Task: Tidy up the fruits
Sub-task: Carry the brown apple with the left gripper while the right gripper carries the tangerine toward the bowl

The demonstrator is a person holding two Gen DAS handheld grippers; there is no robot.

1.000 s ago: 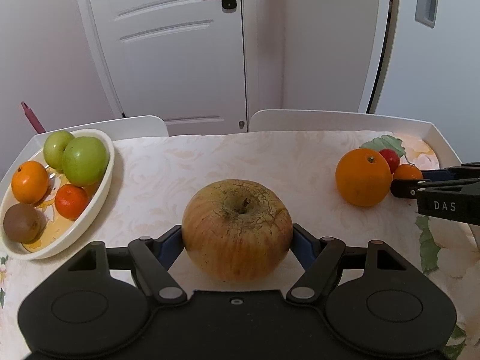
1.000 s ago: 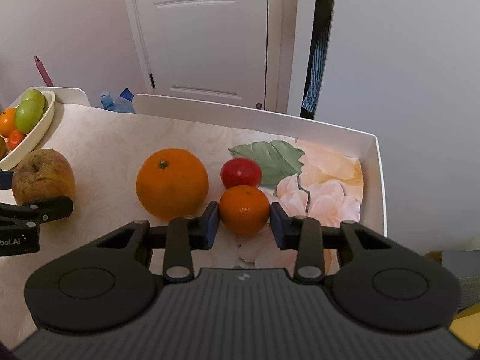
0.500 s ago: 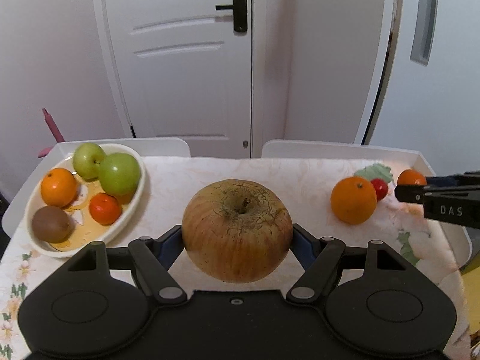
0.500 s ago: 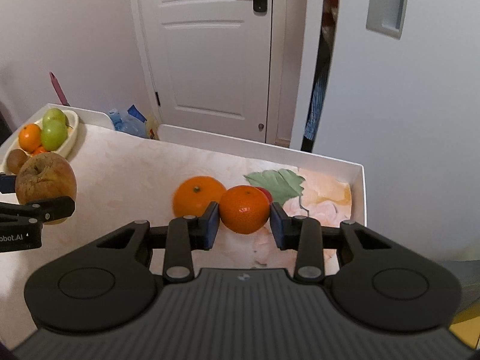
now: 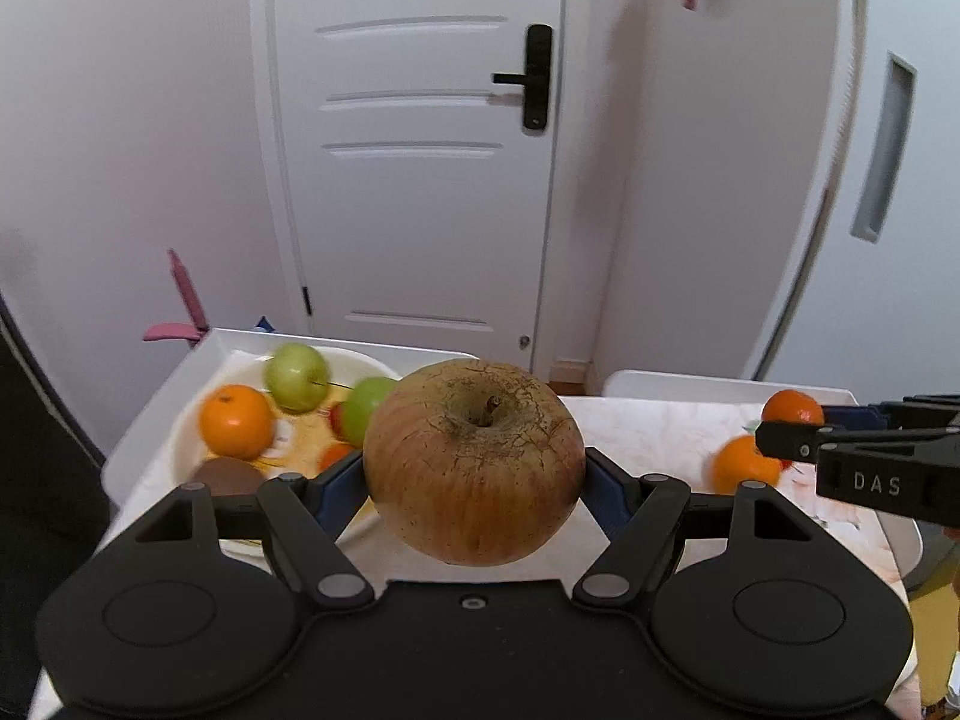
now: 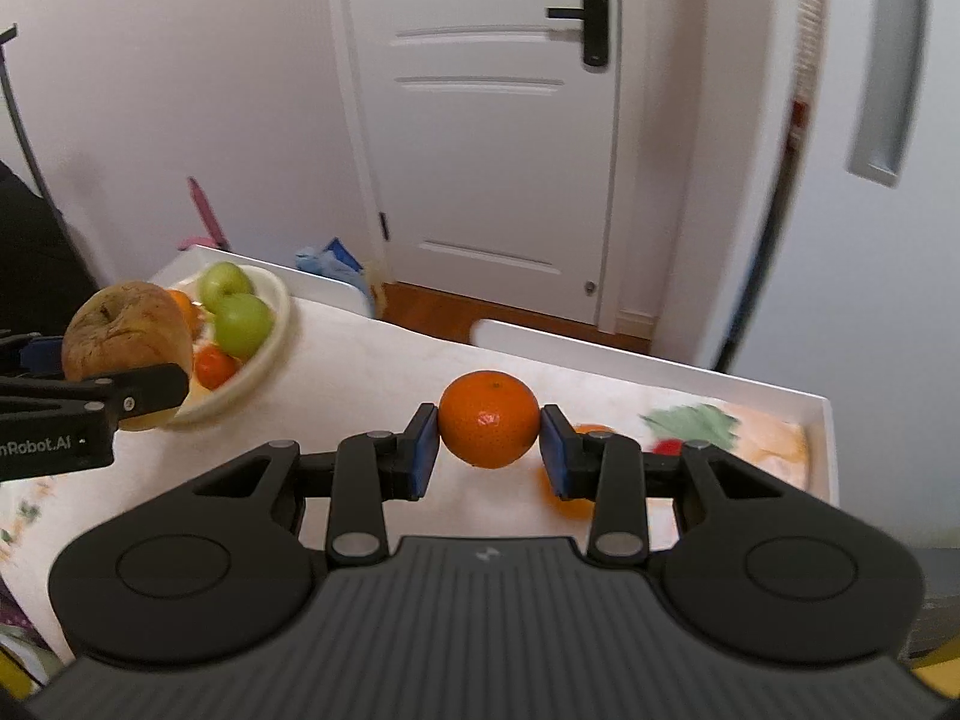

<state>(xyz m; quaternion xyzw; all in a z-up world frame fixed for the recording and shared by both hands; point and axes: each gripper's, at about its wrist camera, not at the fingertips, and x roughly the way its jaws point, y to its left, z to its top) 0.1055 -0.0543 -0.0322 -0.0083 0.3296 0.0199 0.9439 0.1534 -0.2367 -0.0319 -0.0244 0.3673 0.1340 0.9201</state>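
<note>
My left gripper (image 5: pixel 474 480) is shut on a large russet apple (image 5: pixel 474 462) and holds it in the air, right of a white bowl (image 5: pixel 180 438). The bowl holds two green apples (image 5: pixel 297 377), an orange (image 5: pixel 235 429), a kiwi (image 5: pixel 227 477) and a small red-orange fruit. My right gripper (image 6: pixel 489 444) is shut on a mandarin (image 6: pixel 489 419), lifted above the table. The apple (image 6: pixel 126 330) and bowl (image 6: pixel 267 354) also show in the right wrist view. A big orange (image 5: pixel 741 465) and a red fruit (image 6: pixel 666 447) lie on the table at the right.
The table has a floral cloth and a raised white rim (image 6: pixel 828 420). A white door (image 5: pixel 420 150) and walls stand behind it. A pink object (image 5: pixel 183 306) sticks up past the far left corner. Blue bags (image 6: pixel 330 261) lie on the floor beyond.
Both grippers have risen well above the table with their fruit and swung left. The bowl now sits closer to the apple.
</note>
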